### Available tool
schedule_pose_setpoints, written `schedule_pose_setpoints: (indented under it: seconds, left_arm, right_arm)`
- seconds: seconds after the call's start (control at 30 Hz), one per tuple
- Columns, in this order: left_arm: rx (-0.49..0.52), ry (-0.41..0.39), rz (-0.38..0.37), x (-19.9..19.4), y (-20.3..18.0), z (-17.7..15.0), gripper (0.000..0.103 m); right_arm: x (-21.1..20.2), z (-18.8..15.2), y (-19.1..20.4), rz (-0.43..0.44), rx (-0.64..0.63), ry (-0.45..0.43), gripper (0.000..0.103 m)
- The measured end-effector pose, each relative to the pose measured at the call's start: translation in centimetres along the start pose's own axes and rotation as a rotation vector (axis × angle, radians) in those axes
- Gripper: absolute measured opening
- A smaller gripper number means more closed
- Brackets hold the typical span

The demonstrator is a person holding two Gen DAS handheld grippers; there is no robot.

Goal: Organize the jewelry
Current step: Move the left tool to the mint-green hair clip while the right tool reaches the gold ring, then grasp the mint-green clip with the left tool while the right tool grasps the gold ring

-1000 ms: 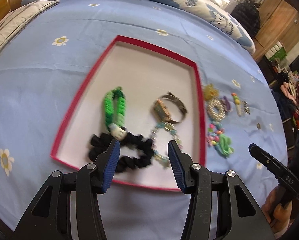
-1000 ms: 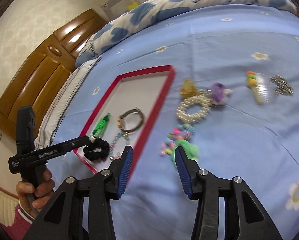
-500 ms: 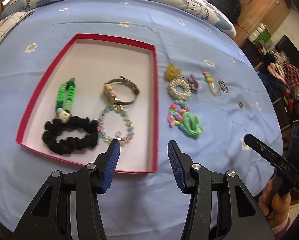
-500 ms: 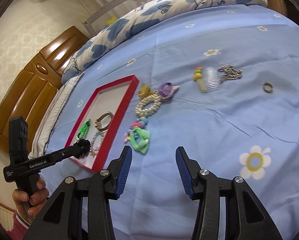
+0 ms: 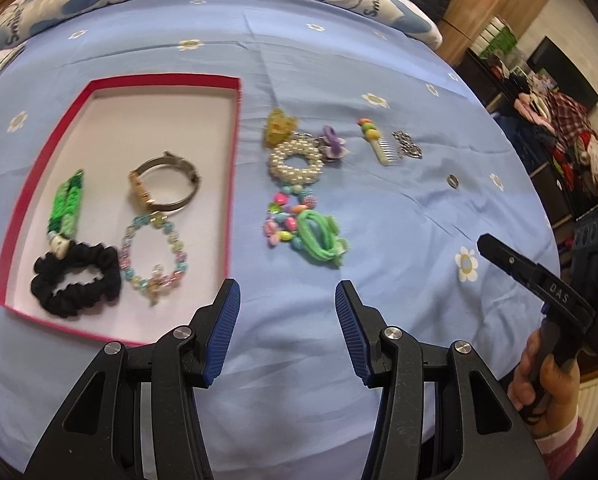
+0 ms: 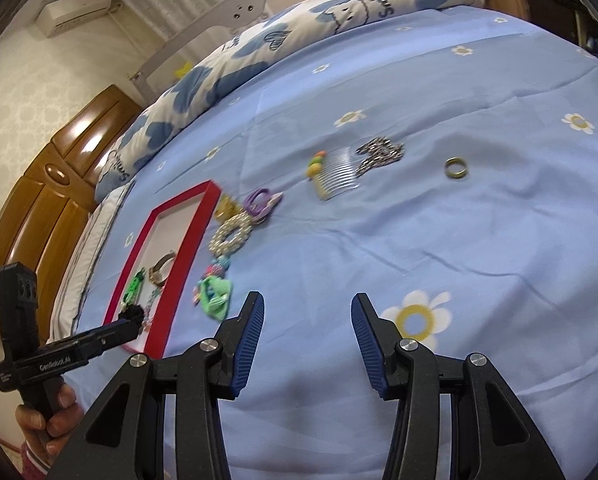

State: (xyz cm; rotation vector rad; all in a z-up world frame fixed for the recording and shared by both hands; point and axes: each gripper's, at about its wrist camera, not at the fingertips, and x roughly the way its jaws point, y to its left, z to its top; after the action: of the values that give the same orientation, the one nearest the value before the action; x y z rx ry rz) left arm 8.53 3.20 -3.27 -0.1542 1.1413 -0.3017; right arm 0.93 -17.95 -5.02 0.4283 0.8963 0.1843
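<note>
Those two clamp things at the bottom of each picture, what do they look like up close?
Each is black plastic with triangular cut-outs and silver screws. The left gripper and right gripper both have ribbed blue pads. White lettering marks their sides; one reads "DAS". The person's hand wears a pink sleeve cuff.
</note>
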Motion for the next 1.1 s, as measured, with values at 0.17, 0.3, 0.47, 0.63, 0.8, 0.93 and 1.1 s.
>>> schedule_pose_setpoints:
  seconds: [0.17, 0.3, 0.47, 0.63, 0.8, 0.93, 1.1]
  left_arm:
    - [0.023, 0.019, -0.008, 1.5, -1.7, 0.7, 0.048]
    - [0.027, 0.037, -0.017, 3.1, -2.6, 1.2, 0.048]
    - [-0.012, 0.088, -0.017, 5.9, -2.4, 1.7, 0.048]
    - [-0.045, 0.110, -0.026, 7.5, -2.0, 2.2, 0.040]
    - [-0.045, 0.118, -0.033, 8.2, -1.9, 2.4, 0.018]
    - [-0.022, 0.109, -0.046, 7.9, -1.9, 2.4, 0.010]
    - [-0.018, 0.096, -0.078, 7.1, -1.6, 2.3, 0.009]
  right_arm:
    - [0.0, 1.0, -1.5, -0.045, -0.007, -0.019, 0.048]
    - [0.3, 2.2, -3.2, -0.071, -0.007, -0.034, 0.048]
    - [1.1, 4.2, -5.9, -0.119, 0.002, -0.039, 0.048]
    - [2.2, 5.8, -8.1, -0.166, 0.009, -0.038, 0.048]
    - [3.8, 7.3, -9.5, -0.194, 0.006, -0.032, 0.048]
    - [5.2, 8.2, -10.1, -0.233, -0.023, -0.026, 0.048]
    - [7.0, 8.7, -9.3, -0.266, -0.085, 0.002, 0.048]
